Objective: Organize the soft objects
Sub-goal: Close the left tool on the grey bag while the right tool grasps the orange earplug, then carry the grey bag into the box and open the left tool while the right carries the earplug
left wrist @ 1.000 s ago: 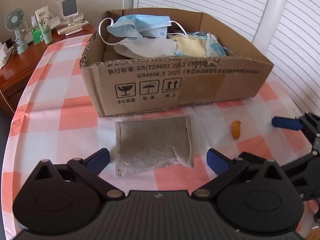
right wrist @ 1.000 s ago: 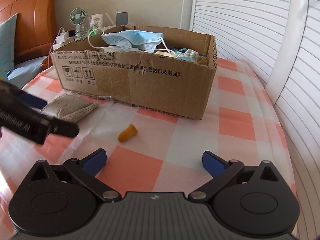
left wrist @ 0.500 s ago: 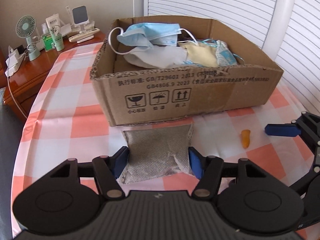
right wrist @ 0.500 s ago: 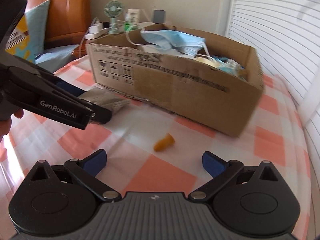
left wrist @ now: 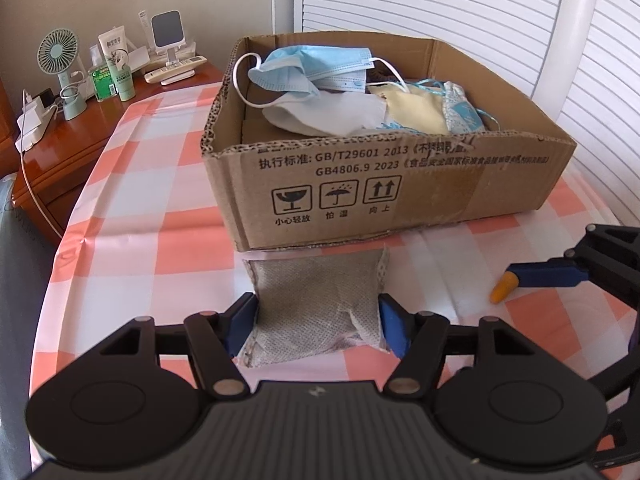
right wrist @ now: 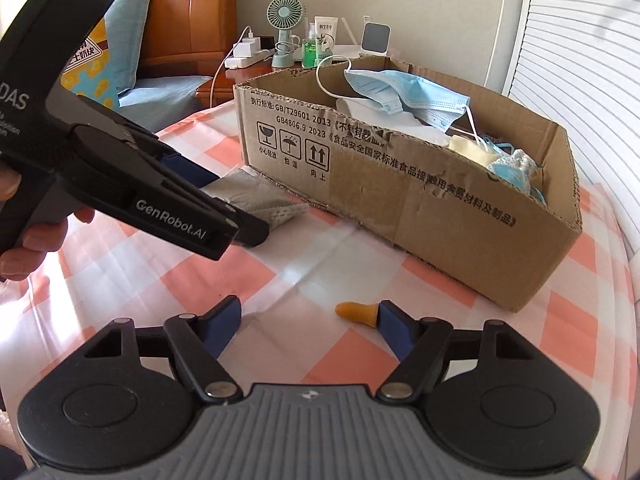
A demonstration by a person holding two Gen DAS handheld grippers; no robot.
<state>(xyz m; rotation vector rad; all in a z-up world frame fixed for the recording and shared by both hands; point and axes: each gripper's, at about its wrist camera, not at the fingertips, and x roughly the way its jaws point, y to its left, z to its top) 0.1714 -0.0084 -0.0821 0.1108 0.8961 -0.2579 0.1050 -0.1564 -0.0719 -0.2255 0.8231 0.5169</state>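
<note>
A grey woven pouch lies on the checked tablecloth against the front of a cardboard box. My left gripper has closed on the pouch's near end, pads touching both sides. The pouch also shows in the right wrist view, partly behind the left gripper. A small orange foam earplug lies on the cloth. My right gripper is open, its right fingertip touching the earplug's end. The box holds blue face masks and cloths.
The round table's checked cloth drops off at left and near edges. A wooden nightstand with a fan, bottles and chargers stands at back left. White louvred doors stand behind the box. A bed with pillows is left.
My left gripper moved forward and closed onto the grey pouch. My right gripper swung left and down toward the orange earplug, its fingers narrowing somewhat.
</note>
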